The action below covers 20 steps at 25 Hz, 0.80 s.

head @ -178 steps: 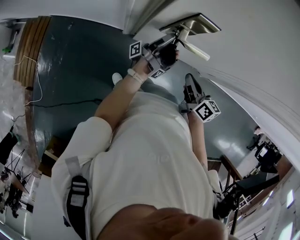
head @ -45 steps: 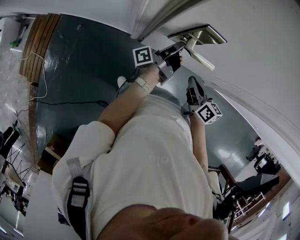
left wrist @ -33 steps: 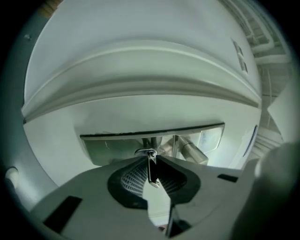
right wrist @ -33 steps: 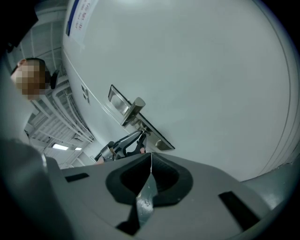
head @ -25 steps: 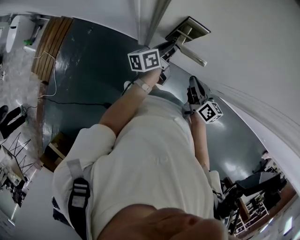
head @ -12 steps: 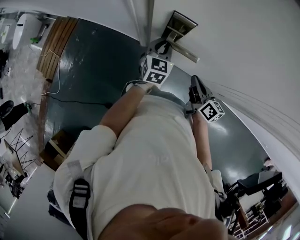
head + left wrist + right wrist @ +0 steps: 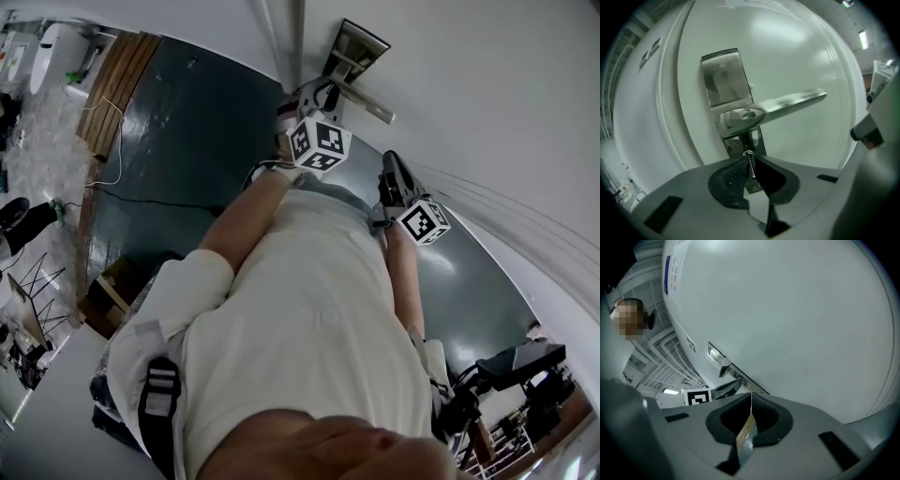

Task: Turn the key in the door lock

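Note:
A steel lock plate (image 7: 727, 83) with a lever handle (image 7: 790, 103) is fixed to the white door (image 7: 801, 51). Below the lever a thin metal key (image 7: 751, 167) sticks out of the lock, and my left gripper (image 7: 750, 158) is shut on it. In the head view the left gripper (image 7: 317, 101) reaches up to the plate (image 7: 360, 45), its marker cube (image 7: 320, 143) turned toward me. My right gripper (image 7: 390, 171) hangs lower beside the door, apart from the lock. Its jaws (image 7: 751, 398) are shut with nothing between them.
The door edge and frame (image 7: 292, 37) run up just left of the lock. Dark grey floor (image 7: 178, 141) spreads below with a thin cable (image 7: 141, 202) across it. Wooden planks (image 7: 117, 80) lie far left. A person stands far off in the right gripper view (image 7: 628, 317).
My left gripper has rolled about a quarter turn while shut on the key; the lock plate went from lying crosswise to upright in its view. The right gripper stayed put.

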{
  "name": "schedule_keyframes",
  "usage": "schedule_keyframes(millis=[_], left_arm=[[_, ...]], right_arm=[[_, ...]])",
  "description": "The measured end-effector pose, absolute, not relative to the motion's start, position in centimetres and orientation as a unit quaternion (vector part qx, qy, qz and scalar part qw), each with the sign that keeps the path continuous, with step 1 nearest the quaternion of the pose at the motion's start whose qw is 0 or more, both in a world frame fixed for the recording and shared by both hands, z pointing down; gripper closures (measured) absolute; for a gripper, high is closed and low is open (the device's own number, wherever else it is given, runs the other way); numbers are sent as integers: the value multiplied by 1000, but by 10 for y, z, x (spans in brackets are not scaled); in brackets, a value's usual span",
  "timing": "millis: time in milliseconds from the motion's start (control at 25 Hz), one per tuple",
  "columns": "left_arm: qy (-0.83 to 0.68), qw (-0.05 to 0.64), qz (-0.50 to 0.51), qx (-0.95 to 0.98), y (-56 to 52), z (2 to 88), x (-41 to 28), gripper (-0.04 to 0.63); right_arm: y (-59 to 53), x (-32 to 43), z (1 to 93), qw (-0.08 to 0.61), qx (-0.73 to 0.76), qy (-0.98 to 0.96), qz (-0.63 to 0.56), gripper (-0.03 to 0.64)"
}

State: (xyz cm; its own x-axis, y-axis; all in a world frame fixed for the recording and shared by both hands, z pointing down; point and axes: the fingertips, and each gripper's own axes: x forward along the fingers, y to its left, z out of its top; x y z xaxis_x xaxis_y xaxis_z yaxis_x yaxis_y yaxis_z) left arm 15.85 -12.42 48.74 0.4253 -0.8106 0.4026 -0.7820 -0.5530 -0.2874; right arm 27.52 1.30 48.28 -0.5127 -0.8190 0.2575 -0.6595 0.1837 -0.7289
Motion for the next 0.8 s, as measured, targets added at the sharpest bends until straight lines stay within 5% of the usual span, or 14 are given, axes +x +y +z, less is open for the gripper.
schedule_keyframes(millis=[280,480,680,800], left_arm=[[389,-43,-212,-896,-117,480,162,512],[278,-231,-51,-931,-103,449,143,506],[162,-527,235,-801,-125,440,102,506],[101,-597,333,-723,-138,441,92,498]], right_arm=[[4,273,477,101,-482,762,-420,593],[3,258,476,97,-478,763,-425,593],[1,241,478,88,-484,760,-424,594],[2,235,482,81,-497,752,-425,593]])
